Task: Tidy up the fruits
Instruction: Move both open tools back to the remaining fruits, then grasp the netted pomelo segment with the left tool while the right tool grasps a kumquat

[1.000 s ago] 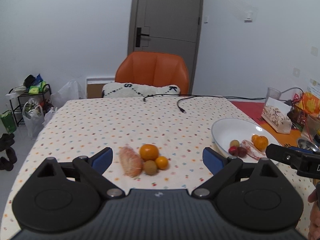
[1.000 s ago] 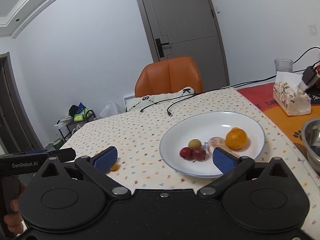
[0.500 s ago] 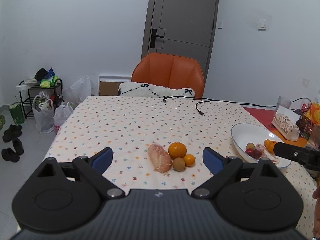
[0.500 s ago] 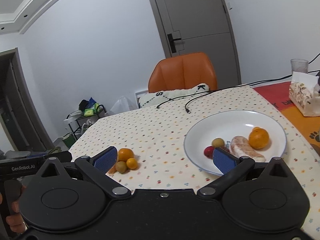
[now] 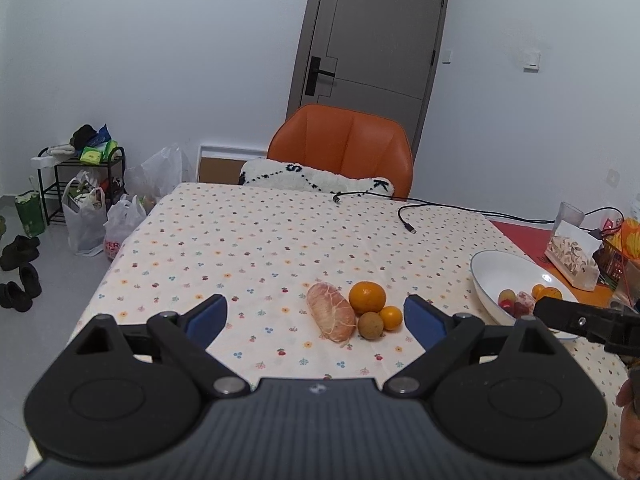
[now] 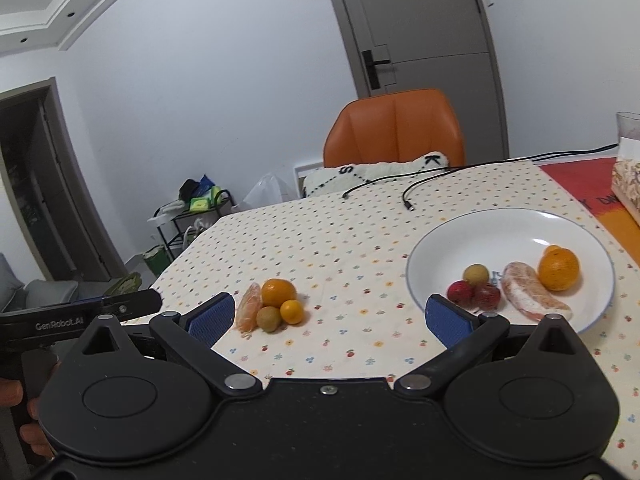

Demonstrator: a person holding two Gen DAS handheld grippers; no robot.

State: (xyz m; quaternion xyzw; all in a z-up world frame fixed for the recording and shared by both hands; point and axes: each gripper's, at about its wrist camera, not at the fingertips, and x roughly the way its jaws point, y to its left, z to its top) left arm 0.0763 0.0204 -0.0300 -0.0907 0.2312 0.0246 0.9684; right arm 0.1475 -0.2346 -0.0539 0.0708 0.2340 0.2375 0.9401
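Observation:
On the dotted tablecloth lies a small cluster of fruit: a peeled pomelo piece point(image 5: 331, 317), a large orange point(image 5: 367, 297), a brown kiwi point(image 5: 370, 325) and a small orange point(image 5: 390, 317). A white plate point(image 6: 500, 228) to the right holds a longan point(image 6: 476, 274), two red fruits point(image 6: 474, 294), a peeled pomelo piece point(image 6: 530, 294) and an orange point(image 6: 558, 269). My left gripper point(image 5: 316, 316) is open, just short of the cluster. My right gripper point(image 6: 330, 316) is open and empty, between cluster and plate.
An orange chair point(image 5: 344, 144) with a white cushion point(image 5: 316, 180) stands at the table's far edge. A black cable point(image 5: 404, 216) lies across the far right of the cloth. A tissue pack point(image 5: 572, 252) and a glass point(image 5: 568, 214) sit beyond the plate. Bags and a rack point(image 5: 80, 184) stand on the floor at left.
Both grippers have drawn back and up from the table, so the fruit cluster and plate look smaller and farther. The right view has swung left to take in the cluster. Both stay open.

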